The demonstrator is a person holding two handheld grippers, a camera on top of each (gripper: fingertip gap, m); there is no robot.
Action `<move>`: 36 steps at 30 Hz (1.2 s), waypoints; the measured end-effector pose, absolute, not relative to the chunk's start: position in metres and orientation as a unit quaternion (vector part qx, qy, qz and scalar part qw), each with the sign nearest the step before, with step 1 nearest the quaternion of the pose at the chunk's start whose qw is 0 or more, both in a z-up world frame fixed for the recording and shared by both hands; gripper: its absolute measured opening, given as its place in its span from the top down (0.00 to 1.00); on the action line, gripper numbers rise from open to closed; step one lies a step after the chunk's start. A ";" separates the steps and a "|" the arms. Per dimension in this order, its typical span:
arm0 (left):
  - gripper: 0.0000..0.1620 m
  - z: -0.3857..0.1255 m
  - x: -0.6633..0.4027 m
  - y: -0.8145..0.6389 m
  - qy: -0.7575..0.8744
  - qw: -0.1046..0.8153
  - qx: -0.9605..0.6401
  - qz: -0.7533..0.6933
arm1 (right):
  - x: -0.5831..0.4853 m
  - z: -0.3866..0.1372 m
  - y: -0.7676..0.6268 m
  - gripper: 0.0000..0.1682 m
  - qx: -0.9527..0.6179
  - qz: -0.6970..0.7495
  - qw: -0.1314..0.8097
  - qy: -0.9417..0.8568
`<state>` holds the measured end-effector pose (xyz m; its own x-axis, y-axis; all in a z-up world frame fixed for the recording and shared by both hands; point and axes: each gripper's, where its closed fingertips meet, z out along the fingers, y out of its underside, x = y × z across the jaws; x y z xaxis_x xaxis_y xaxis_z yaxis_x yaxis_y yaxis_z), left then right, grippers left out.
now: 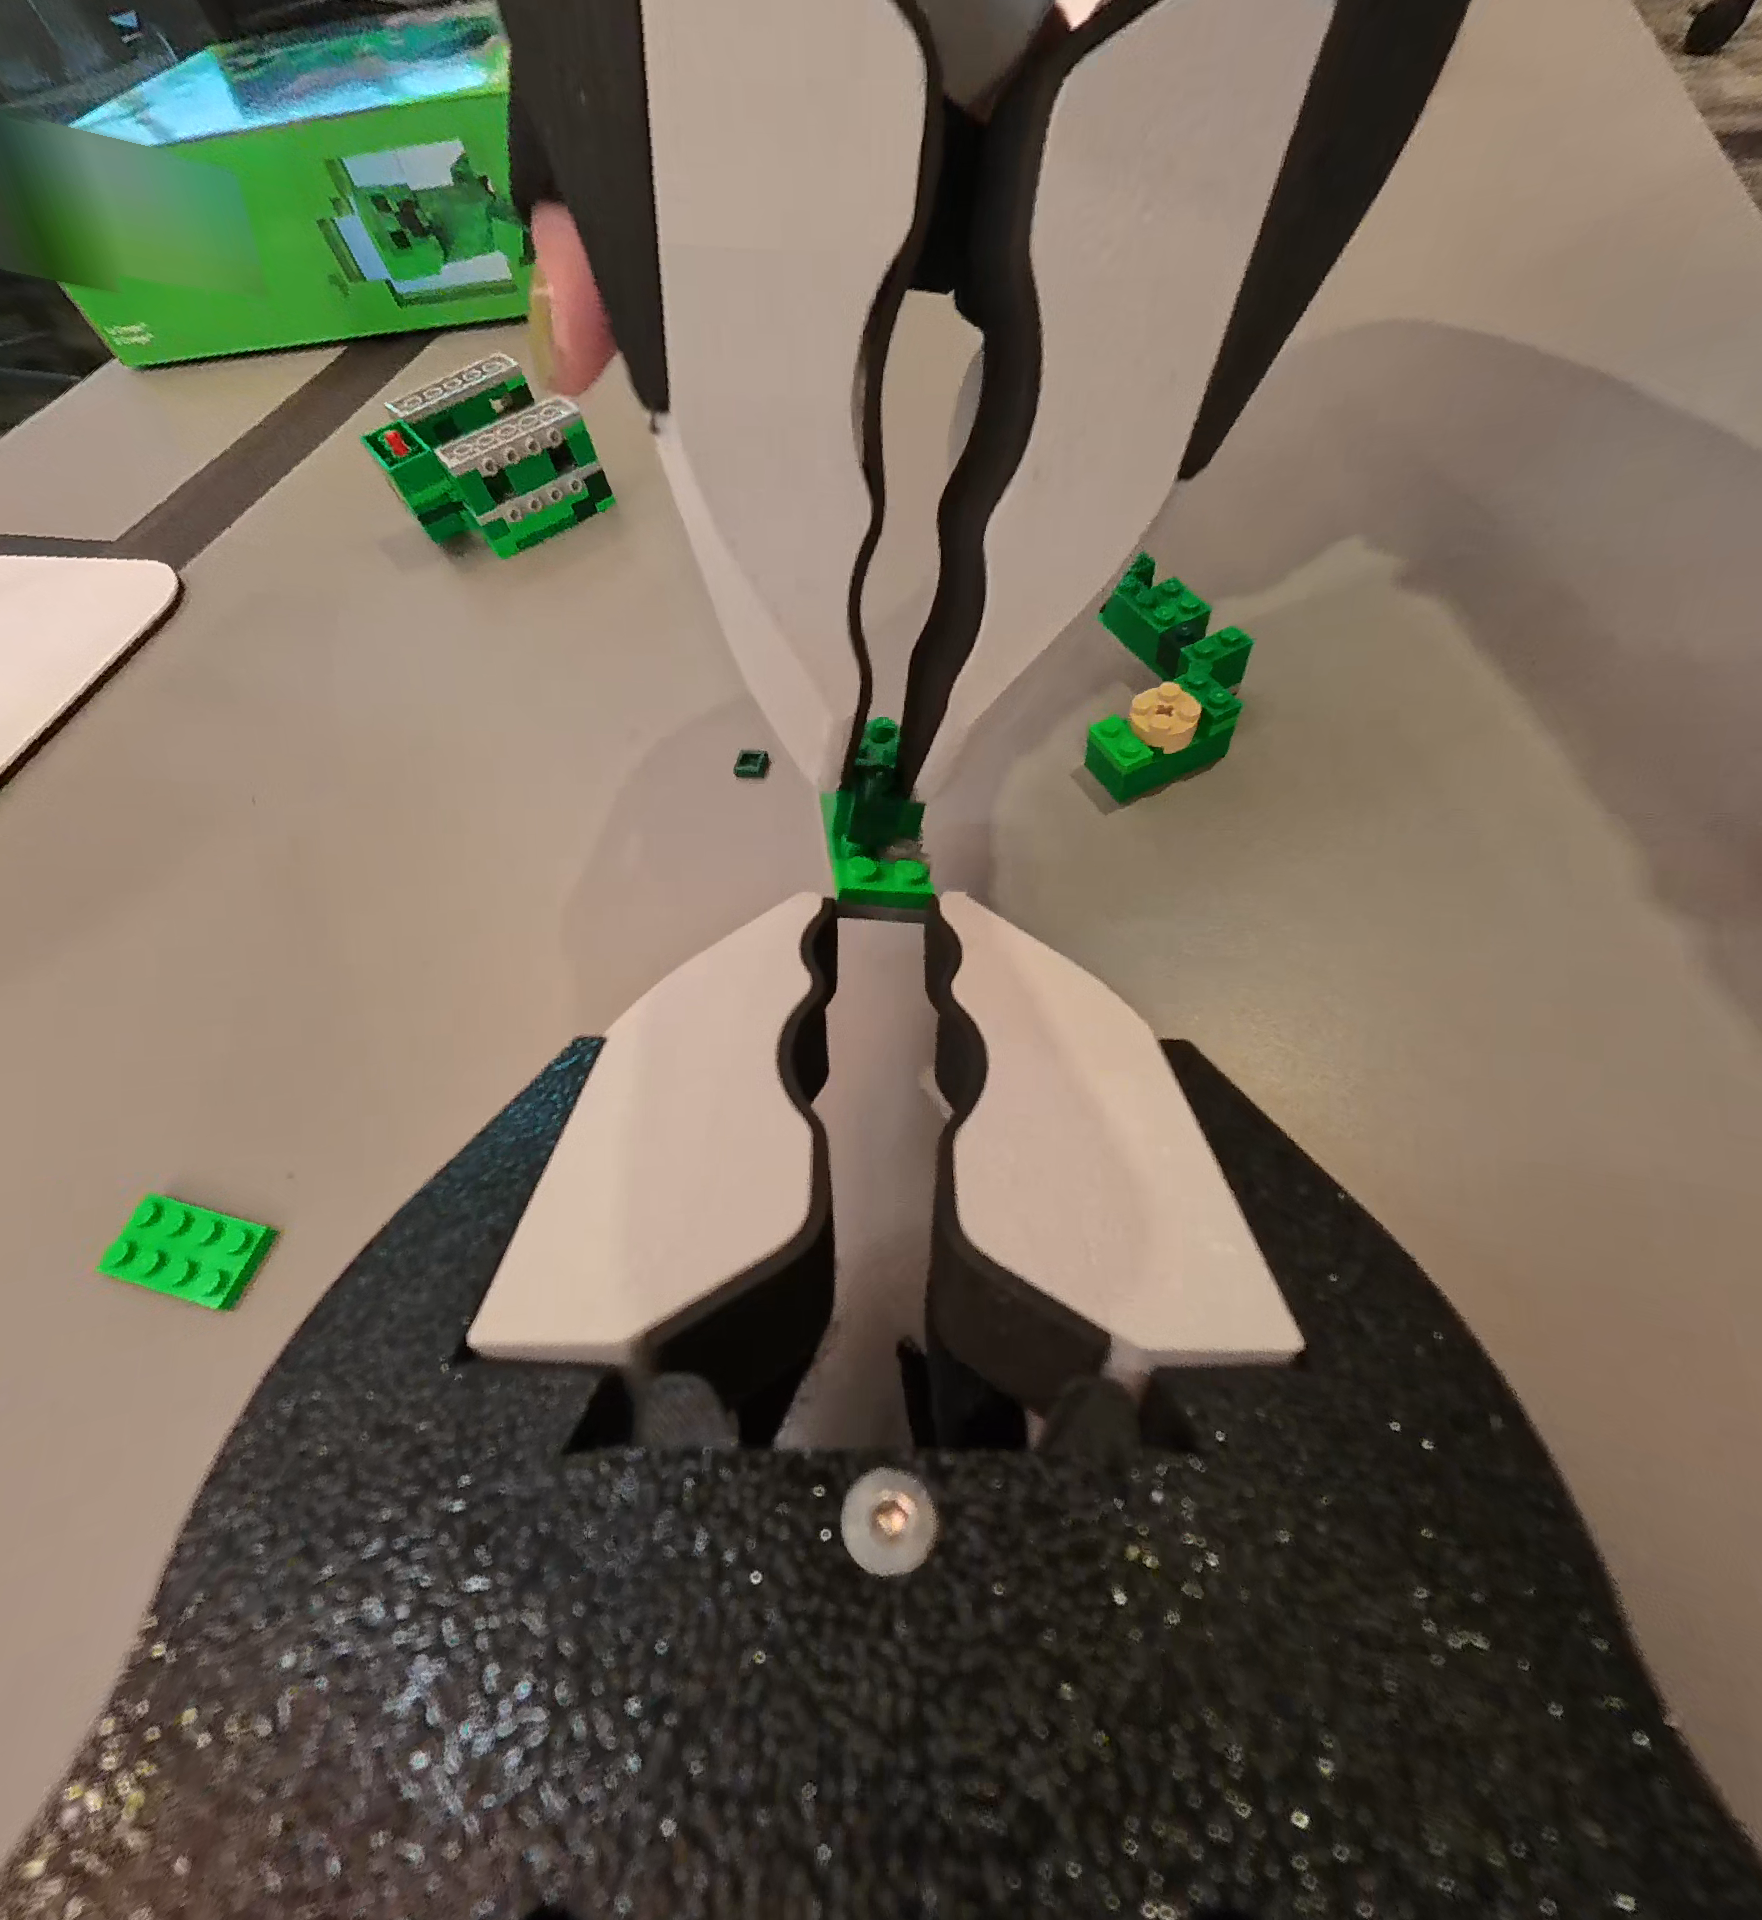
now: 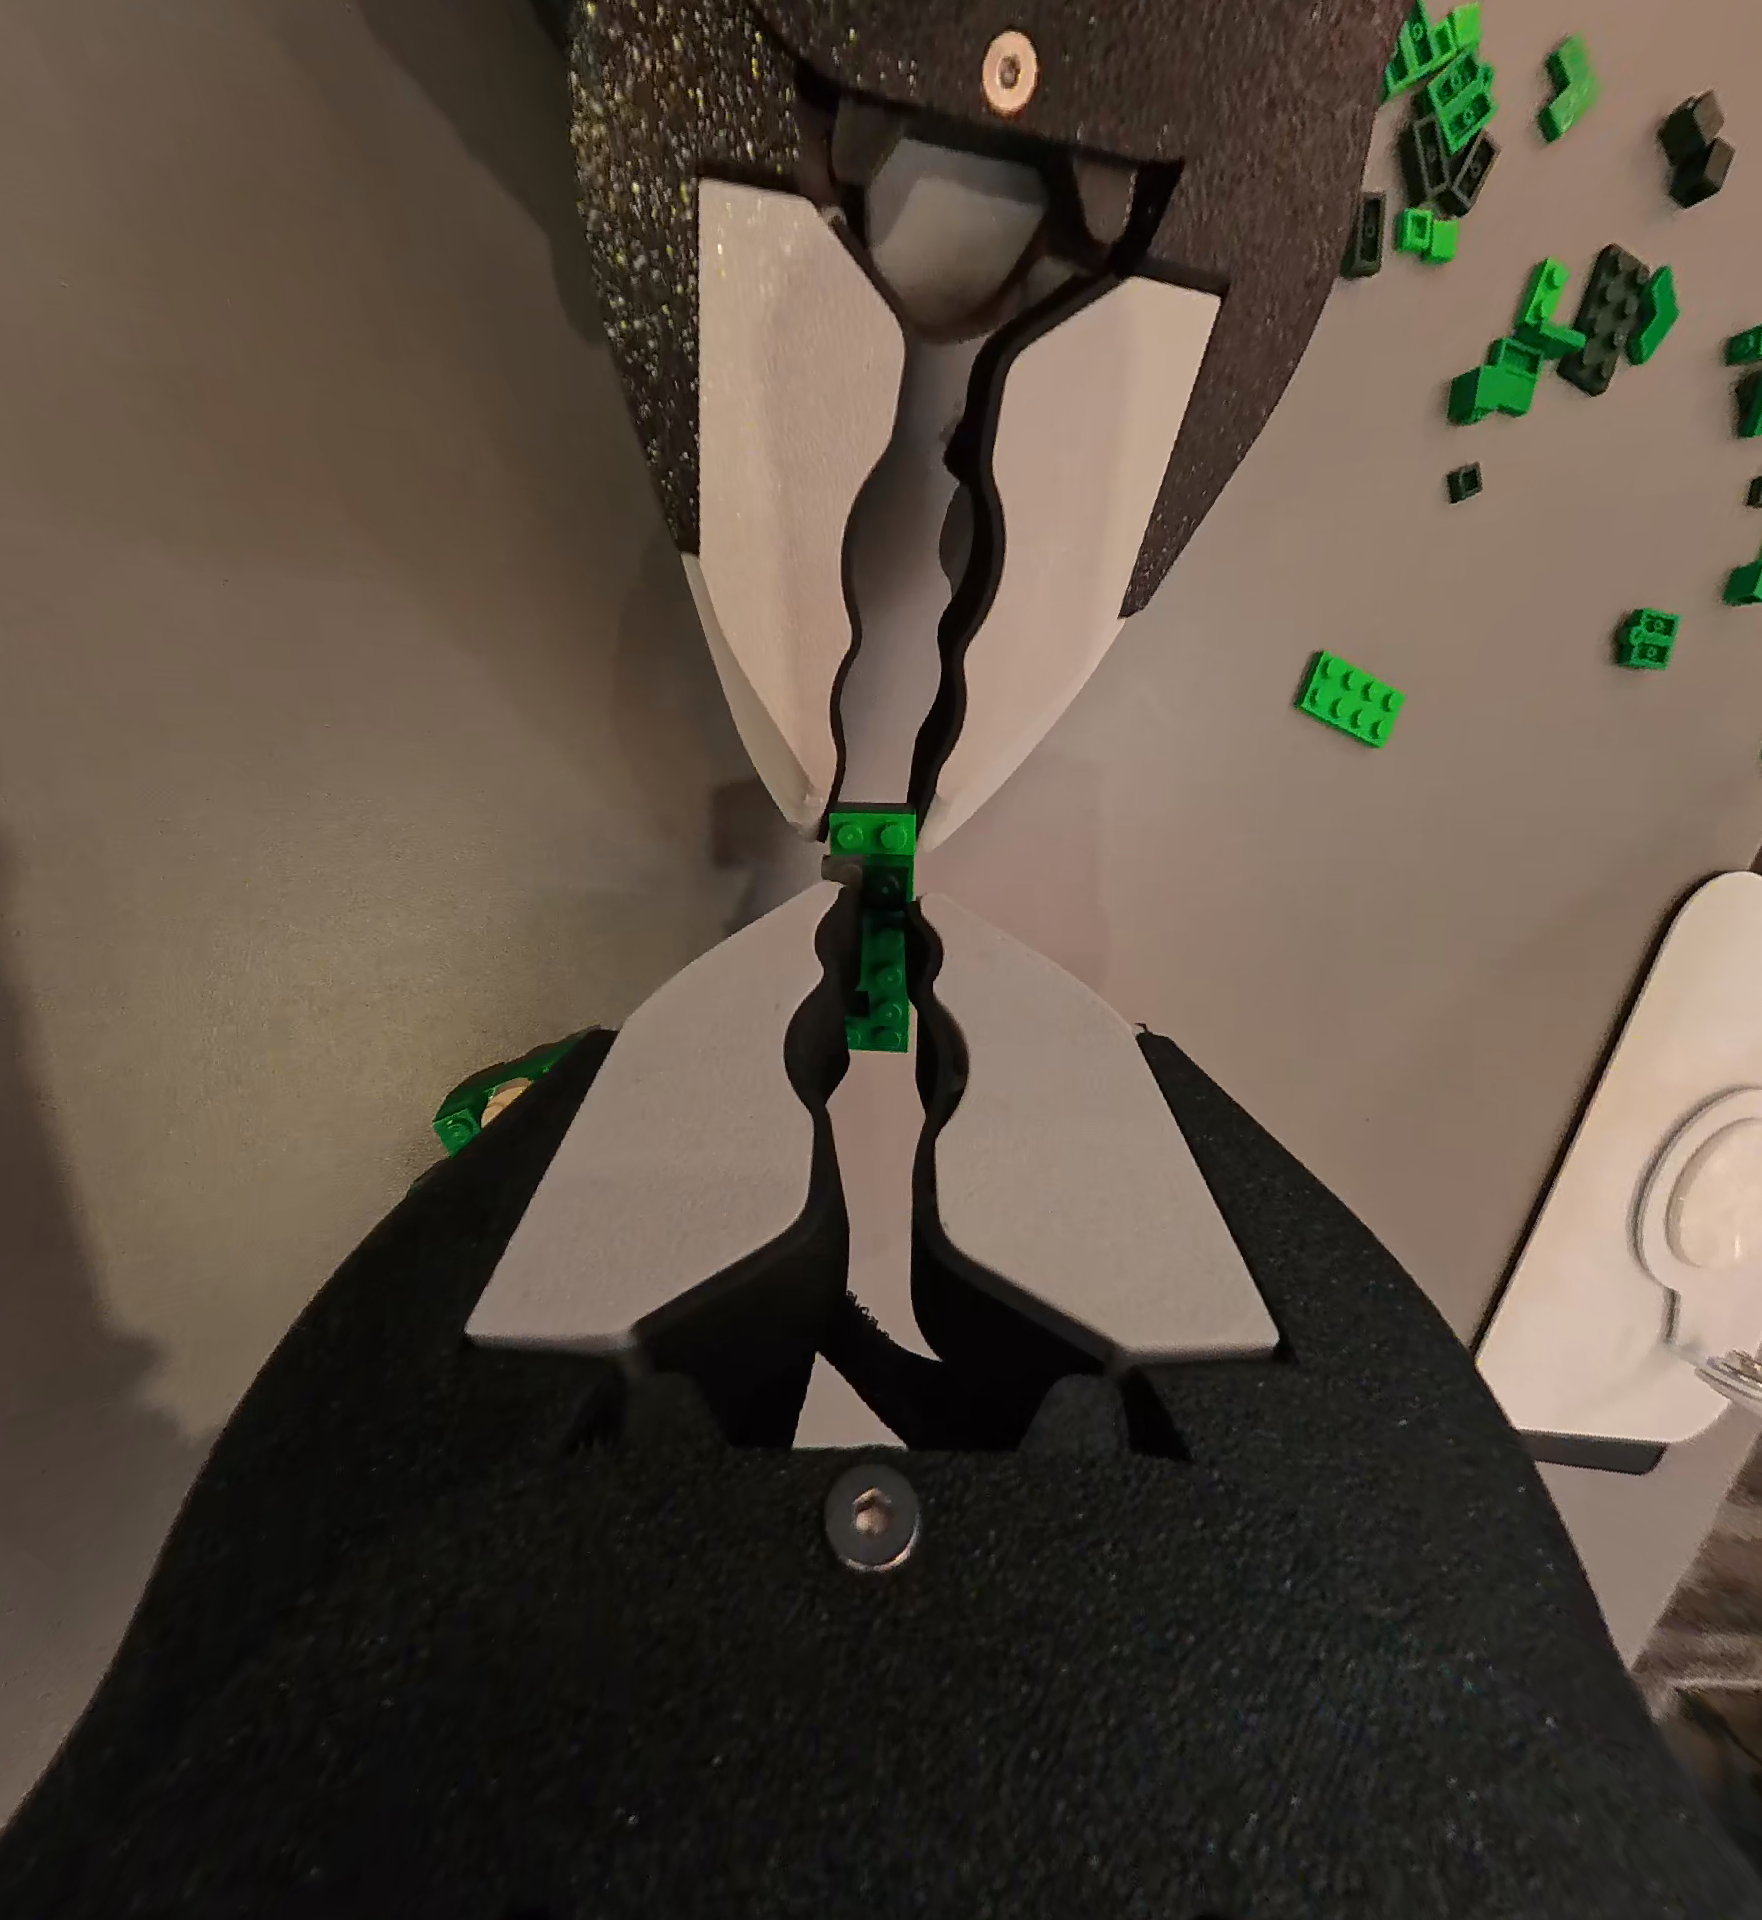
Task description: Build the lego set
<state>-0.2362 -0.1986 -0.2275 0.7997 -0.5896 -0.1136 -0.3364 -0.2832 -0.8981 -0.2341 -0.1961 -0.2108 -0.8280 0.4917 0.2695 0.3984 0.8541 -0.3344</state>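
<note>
Both grippers, left (image 1: 879, 906) and right (image 2: 872, 902), were clenched on one small green brick assembly (image 2: 879, 940), seemingly to press parts together.

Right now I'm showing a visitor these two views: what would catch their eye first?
Two grippers meet tip to tip at centre frame: the left gripper and right gripper both pinch one small green brick assembly. Beyond, a bright green box stands far left, and loose green bricks scatter across the table.
</note>
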 end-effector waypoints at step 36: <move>0.80 -0.266 -0.235 -0.212 0.322 0.393 -0.850 -0.140 | -0.223 -0.226 -0.195 0.96 -0.309 0.210 0.134 -0.918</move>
